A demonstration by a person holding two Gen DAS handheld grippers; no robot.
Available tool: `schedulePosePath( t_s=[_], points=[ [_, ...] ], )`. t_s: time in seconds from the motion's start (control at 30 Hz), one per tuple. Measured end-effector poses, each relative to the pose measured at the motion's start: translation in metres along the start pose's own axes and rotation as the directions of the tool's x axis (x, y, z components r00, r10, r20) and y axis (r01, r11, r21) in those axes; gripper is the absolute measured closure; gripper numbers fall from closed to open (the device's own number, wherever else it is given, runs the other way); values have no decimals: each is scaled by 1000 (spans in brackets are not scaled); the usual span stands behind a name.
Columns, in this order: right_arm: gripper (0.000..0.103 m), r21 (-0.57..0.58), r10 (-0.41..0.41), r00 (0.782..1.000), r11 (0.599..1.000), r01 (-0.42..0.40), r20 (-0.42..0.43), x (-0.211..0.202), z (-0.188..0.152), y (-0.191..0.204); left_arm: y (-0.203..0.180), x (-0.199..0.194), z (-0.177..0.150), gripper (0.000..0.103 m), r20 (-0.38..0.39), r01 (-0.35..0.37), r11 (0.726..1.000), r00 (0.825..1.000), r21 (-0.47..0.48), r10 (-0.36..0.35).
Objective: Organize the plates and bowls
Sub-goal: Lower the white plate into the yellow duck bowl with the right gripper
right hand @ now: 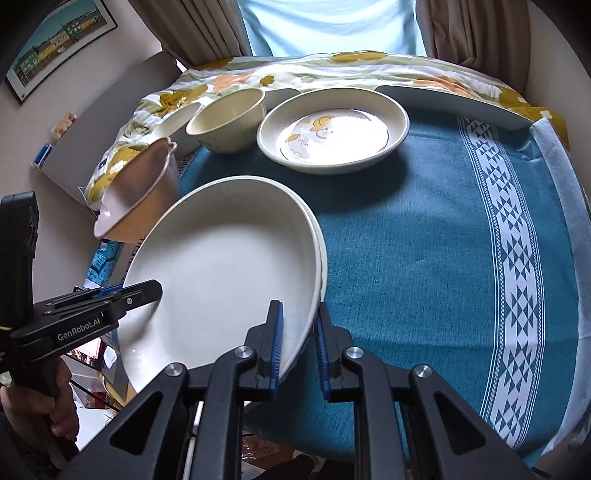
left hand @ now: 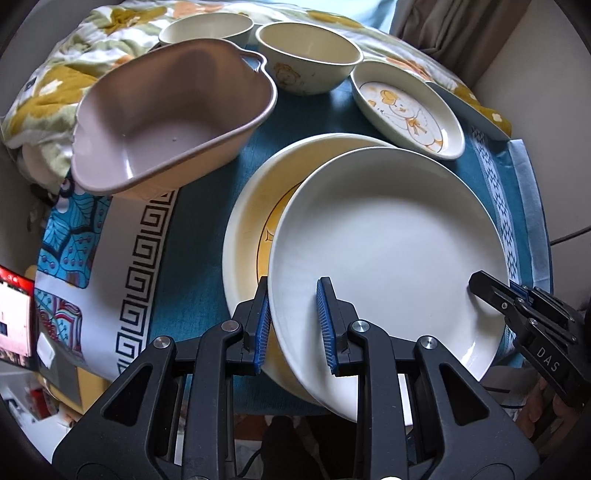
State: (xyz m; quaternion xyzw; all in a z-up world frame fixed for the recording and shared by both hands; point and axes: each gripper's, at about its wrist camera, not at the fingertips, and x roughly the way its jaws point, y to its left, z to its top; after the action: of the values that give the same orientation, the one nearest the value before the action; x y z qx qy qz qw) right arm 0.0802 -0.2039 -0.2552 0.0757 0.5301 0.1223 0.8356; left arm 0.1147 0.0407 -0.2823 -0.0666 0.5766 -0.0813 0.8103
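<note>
Both of my tongs grasp one plain white round plate (left hand: 388,254): left gripper (left hand: 293,325) clenched on its near-left rim, right gripper (right hand: 299,349) on the near-right rim. It hangs tilted just over the yellow-centred cream plate (left hand: 251,206), offset right, needing to centre. Beyond sit a cartoon-print dish (left hand: 408,110) and cream bowl (left hand: 308,55).

The white plate (left hand: 388,258) covers most of the yellow plate (left hand: 251,206) beneath — only a crescent shows, its picture unreadable. Near the tabletop's far edge, a second bowl (left hand: 207,31) sits half hidden behind the pink basin (left hand: 166,122).
</note>
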Motion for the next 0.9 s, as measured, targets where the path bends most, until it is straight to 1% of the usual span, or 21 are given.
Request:
schedulePosePath(
  t_s=[0.1, 0.23, 0.3, 0.5, 0.57, 0.67, 0.8, 0.9],
  points=[
    [88, -19, -13, 1000, 1000, 13, 6, 3, 4, 1, -4, 4, 3, 82, -4, -3, 1000, 1000, 4, 3],
    [88, -42, -32, 999, 999, 32, 7, 5, 6, 3, -8, 9, 3, 82, -13, -37, 999, 999, 24, 37],
    [88, -64, -53, 999, 997, 53, 6, 7, 7, 6, -8, 11, 4, 82, -14, -43, 999, 999, 33, 43],
    [88, -81, -77, 997, 994, 77, 2, 11, 8, 7, -20, 10, 5, 82, 14, -100, 992, 995, 83, 99],
    [88, -113, -103, 995, 988, 103, 7, 12, 9, 12, -24, 10, 6, 82, 25, -137, 985, 991, 104, 135],
    [87, -142, -136, 991, 981, 136, 10, 13, 9, 16, -26, 8, 6, 82, 38, -159, 980, 987, 122, 155],
    [87, -133, -133, 991, 982, 133, 7, 14, 10, 15, -37, 7, 8, 82, 59, -207, 965, 978, 160, 200],
    [87, -126, -127, 992, 984, 126, 4, 14, 10, 13, -32, 4, 7, 81, 59, -201, 968, 979, 152, 194]
  ],
)
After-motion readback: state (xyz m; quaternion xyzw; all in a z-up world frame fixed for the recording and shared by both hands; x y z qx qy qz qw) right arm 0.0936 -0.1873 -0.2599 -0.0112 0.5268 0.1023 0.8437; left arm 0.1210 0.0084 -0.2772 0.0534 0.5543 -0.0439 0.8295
